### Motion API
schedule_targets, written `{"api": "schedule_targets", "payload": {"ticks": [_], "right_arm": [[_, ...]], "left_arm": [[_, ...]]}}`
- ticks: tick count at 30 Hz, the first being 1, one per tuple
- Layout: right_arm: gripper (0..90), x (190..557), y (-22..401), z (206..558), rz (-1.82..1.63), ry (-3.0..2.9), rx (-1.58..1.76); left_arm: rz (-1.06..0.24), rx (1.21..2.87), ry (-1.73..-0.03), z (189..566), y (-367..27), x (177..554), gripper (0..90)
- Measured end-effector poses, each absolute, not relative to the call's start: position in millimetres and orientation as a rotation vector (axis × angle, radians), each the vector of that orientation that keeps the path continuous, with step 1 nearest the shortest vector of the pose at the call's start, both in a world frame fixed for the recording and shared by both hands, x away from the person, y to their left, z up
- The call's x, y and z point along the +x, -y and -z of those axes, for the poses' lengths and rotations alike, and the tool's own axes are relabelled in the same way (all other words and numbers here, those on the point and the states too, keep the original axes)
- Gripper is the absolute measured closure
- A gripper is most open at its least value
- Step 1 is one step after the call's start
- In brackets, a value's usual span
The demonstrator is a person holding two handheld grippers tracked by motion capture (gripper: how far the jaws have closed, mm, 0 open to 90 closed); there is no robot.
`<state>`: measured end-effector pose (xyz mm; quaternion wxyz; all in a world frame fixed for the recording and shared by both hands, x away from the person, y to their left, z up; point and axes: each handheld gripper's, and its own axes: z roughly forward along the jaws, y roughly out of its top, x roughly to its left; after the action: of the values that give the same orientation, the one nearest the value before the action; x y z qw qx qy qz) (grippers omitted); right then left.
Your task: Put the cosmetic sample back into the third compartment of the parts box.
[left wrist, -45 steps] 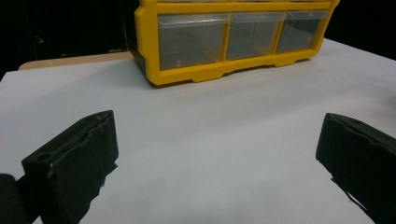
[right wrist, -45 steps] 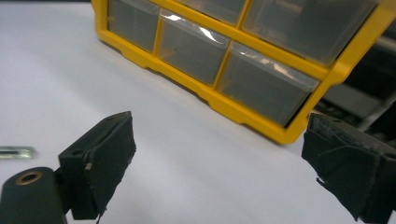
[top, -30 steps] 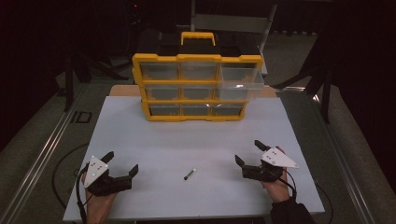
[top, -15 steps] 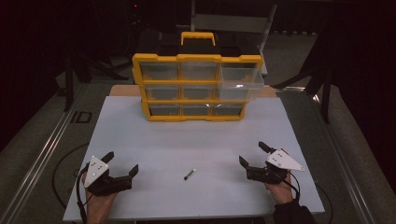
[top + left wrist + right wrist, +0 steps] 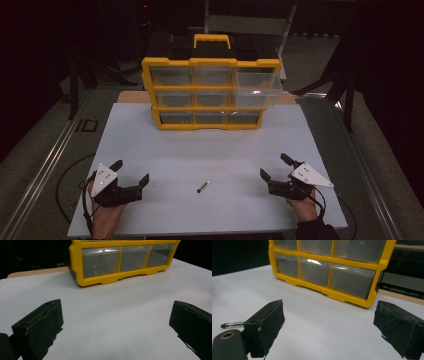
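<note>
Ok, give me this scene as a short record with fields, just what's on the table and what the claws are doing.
surface: white table
cabinet: yellow drawer cabinet at the far side, top right drawer pulled out
loose item: small bolt lying between the claws, untouched
left claw: open, holding nothing
right claw: open, holding nothing

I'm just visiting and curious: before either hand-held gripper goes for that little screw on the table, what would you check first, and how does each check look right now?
1. Left hand-held gripper open and holding nothing: ok.
2. Right hand-held gripper open and holding nothing: ok.
3. Small screw lying free on the white table, between both grippers: ok.
4. A drawer ready to receive it: top right drawer of the yellow organizer is pulled out: ok.
5. That drawer's contents: cannot tell.
</note>
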<state>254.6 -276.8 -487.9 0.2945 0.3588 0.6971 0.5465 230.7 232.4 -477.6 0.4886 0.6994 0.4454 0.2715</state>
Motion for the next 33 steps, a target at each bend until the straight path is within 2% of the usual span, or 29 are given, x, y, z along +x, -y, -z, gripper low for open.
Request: {"api": "schedule_targets", "payload": {"ticks": [17, 24, 33], "right_arm": [[9.3, 250, 288, 492, -1.467, -1.814, 0.959], [9.3, 251, 286, 496, -1.446, -1.83, 0.965], [9.3, 251, 288, 496, -1.446, -1.824, 0.975]], "left_arm": [[-0.611, 1.906, -1.009, 446, -202, 257, 0.0], [-0.563, 1.953, -1.0, 442, -193, 265, 0.0], [-0.525, 2.105, -0.985, 443, -160, 278, 0.0]]}}
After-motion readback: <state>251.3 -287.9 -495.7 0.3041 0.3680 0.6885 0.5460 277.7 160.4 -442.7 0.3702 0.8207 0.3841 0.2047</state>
